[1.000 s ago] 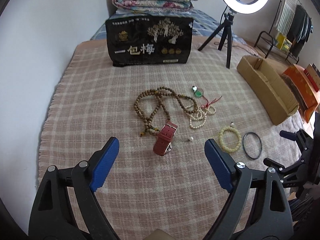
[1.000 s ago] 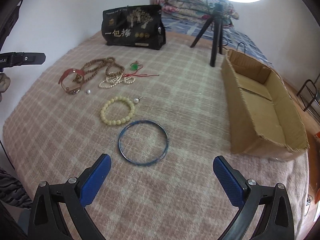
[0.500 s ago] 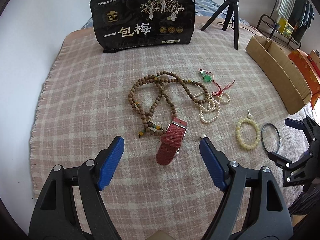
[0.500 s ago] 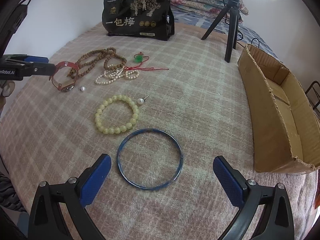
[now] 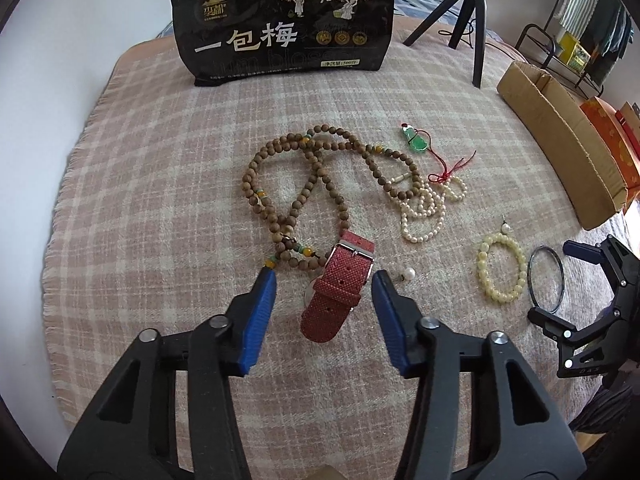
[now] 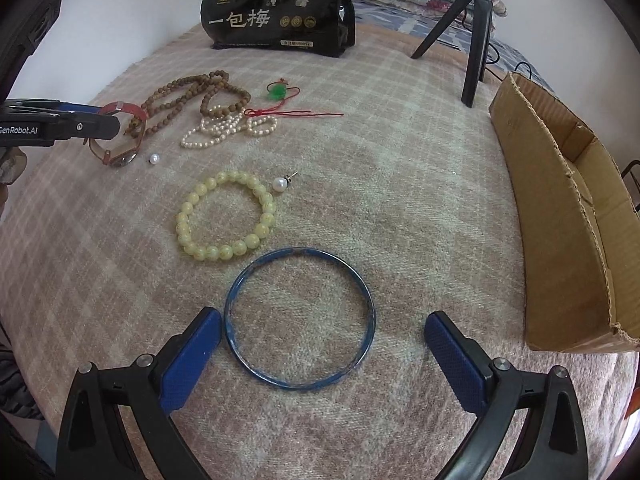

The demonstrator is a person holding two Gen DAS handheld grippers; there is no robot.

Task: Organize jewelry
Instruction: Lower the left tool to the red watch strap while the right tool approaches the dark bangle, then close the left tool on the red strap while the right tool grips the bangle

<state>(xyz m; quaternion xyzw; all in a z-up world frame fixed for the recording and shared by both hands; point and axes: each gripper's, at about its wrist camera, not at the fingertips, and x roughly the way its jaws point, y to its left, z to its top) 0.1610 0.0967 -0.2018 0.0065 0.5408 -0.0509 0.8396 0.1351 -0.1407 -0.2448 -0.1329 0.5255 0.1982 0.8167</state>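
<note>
Checked blanket spread with jewelry, left gripper jaws just narrowed, unclamped around red watch, right gripper jaws released, blue bangle between, cardboard box at 3 o'clock.

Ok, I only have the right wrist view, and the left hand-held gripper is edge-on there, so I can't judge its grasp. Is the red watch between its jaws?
Observer: Yes. The left hand-held gripper straddles the red watch. Its jaws have just been closing, and the pads are not yet on the strap.
Operator: Anything else in the gap?
Observer: No. The wooden bead necklace ends at the tip of the nearer pad, outside the gap.
Operator: And the loose pearl?
Observer: The loose pearl lies just outside the other pad.
</note>
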